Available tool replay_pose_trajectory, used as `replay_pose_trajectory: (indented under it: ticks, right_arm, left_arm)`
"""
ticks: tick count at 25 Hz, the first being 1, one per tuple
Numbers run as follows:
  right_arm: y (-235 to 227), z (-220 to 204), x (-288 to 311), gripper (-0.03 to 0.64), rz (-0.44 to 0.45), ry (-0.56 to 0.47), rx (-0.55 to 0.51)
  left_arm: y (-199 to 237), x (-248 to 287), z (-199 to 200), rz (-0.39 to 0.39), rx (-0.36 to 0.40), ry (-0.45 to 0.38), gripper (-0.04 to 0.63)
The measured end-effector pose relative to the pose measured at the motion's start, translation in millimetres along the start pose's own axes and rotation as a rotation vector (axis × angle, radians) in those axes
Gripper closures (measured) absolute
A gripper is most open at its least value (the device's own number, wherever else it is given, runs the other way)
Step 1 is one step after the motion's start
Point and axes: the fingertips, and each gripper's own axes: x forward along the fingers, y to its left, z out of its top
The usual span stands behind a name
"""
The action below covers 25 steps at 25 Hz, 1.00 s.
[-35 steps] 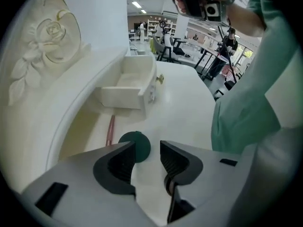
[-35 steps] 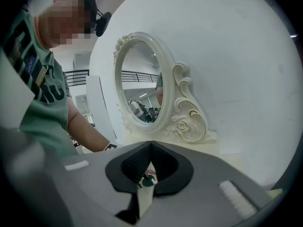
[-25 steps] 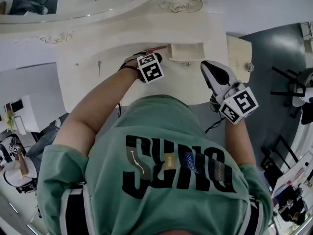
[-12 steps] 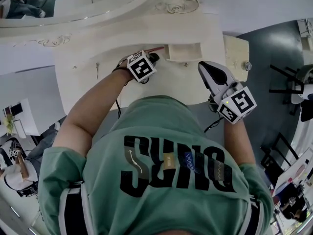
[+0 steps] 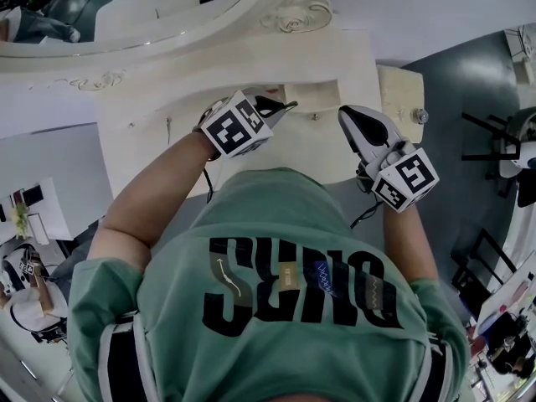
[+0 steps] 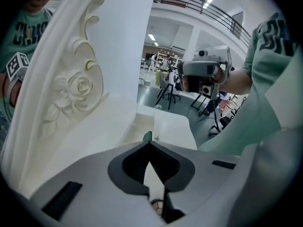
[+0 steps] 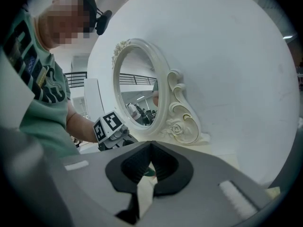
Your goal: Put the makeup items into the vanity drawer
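Note:
My left gripper (image 5: 285, 105) hangs shut above the cream vanity top (image 5: 151, 132), just left of a small pulled-out drawer (image 5: 316, 93). In the left gripper view its jaws (image 6: 150, 143) meet at the tips. A small green thing (image 6: 147, 136) shows right at them; whether it is held I cannot tell. My right gripper (image 5: 347, 114) hovers shut over the vanity's right part, nothing between its jaws (image 7: 150, 144). Each gripper view shows the other gripper opposite.
An oval mirror (image 7: 137, 89) in a carved cream frame with a rose ornament (image 6: 78, 86) stands at the back of the vanity. A cream side piece with a knob (image 5: 421, 116) sits at the right edge. Chairs and stands fill the floor (image 5: 469, 82) beyond.
My left gripper has lifted from the spot beside the drawer and come up toward the camera. The slim red item seen by it earlier no longer shows. The right gripper has stayed put.

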Motion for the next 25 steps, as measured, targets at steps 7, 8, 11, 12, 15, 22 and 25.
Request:
replay_pose_trajectory:
  ticks: [7, 8, 11, 12, 15, 22, 25]
  right_arm:
    - [-9.8, 0.3, -17.0, 0.607, -0.036, -0.01, 0.004]
    - [-11.0, -0.7, -19.5, 0.607, -0.04, -0.01, 0.007]
    - [-15.6, -3.5, -26.9, 0.607, -0.055, -0.009, 0.014]
    - [-17.3, -4.0, -29.3, 0.607, -0.059, -0.01, 0.016]
    - [-22.4, -5.6, -36.8, 0.607, -0.074, -0.015, 0.022]
    - [-27.4, -11.3, -44.7, 0.607, -0.088, -0.013, 0.033]
    - [-27.9, -13.3, -47.0, 0.607, -0.092, -0.011, 0.036]
  left_arm:
    - [-11.8, 20.2, 51.1, -0.03, 0.074, -0.044, 0.588]
    - [-12.3, 24.8, 53.6, -0.032, 0.082, -0.038, 0.588]
    - [-11.2, 37.7, 57.0, -0.036, 0.095, -0.02, 0.588]
    - [-10.6, 40.8, 57.4, -0.036, 0.097, -0.015, 0.588]
    - [-9.8, 47.9, 57.2, -0.039, 0.099, -0.002, 0.588]
    - [-8.5, 61.1, 52.0, -0.041, 0.102, 0.031, 0.588]
    - [-7.7, 64.3, 51.3, -0.039, 0.102, 0.038, 0.588]
